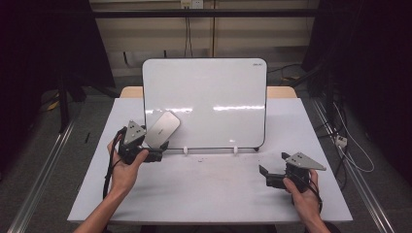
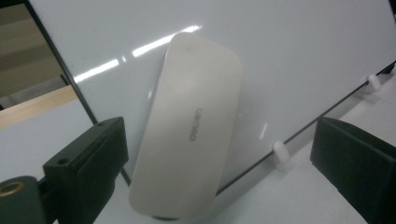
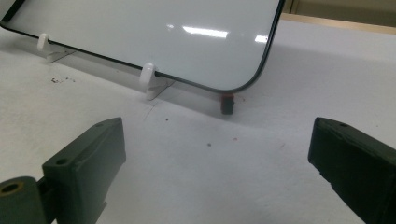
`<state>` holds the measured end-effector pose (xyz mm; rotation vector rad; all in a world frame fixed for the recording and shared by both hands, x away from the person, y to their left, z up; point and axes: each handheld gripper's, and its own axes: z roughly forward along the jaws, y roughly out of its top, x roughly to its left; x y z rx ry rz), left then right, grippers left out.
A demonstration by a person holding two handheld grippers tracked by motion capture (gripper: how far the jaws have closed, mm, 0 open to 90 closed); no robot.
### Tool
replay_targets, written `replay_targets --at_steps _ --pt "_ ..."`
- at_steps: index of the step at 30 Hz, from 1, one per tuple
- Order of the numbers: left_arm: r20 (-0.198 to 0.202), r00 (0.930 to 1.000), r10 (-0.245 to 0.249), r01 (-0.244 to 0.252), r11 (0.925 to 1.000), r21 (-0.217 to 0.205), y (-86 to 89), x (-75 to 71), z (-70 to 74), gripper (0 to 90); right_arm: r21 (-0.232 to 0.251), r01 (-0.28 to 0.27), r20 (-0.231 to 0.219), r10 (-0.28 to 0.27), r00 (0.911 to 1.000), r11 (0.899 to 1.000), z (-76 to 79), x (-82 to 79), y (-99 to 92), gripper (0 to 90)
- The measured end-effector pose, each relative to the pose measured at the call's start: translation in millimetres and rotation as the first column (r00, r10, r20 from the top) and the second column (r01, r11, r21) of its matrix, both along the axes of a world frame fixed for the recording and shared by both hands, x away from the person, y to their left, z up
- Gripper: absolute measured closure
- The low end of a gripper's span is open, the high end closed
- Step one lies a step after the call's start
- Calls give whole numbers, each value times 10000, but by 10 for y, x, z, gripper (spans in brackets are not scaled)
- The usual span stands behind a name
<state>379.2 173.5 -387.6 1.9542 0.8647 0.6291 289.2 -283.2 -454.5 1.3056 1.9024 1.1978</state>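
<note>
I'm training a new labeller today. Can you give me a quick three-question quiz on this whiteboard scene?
1. True or false: the left gripper is clamped on the eraser.
2. The eraser sits against which part of the whiteboard? A lower left, B upper right, C top edge.
3. What lies between the right gripper's jaws?

Key: 1 false, the jaws stand apart from it. 2 A. 3 Nothing, just bare table.

A pale oblong eraser (image 2: 191, 133) sits tilted against the whiteboard's (image 1: 218, 92) lower-left corner.
</note>
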Motion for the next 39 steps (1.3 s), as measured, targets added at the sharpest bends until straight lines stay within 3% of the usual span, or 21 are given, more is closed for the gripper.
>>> replay_targets --at_steps 7,17,22,29,31,39 --pt "-224 9996 146 -148 9998 -92 114 -111 -26 44 1 14 -12 -14 10000 10000 -2 3 8 41" --pt "-192 9994 273 -270 9995 137 246 -300 -59 44 -12 45 -32 -45 10000 10000 -8 1 -1 42" --pt "-181 9986 501 -500 9987 43 305 -380 -83 44 -14 102 -32 -102 9999 9999 -8 -5 -9 42" --pt "-353 9968 718 -718 9974 -6 365 -460 -179 44 -32 170 -39 -170 9998 9998 -9 -16 -12 42" --pt "-445 9967 677 -686 9975 -194 379 -487 -198 44 -36 175 -59 -175 9998 9998 -9 -21 -17 42" --pt "-476 9962 733 -736 9973 -46 447 -569 -278 44 -25 239 -42 -239 9997 9997 -9 -32 -30 42"
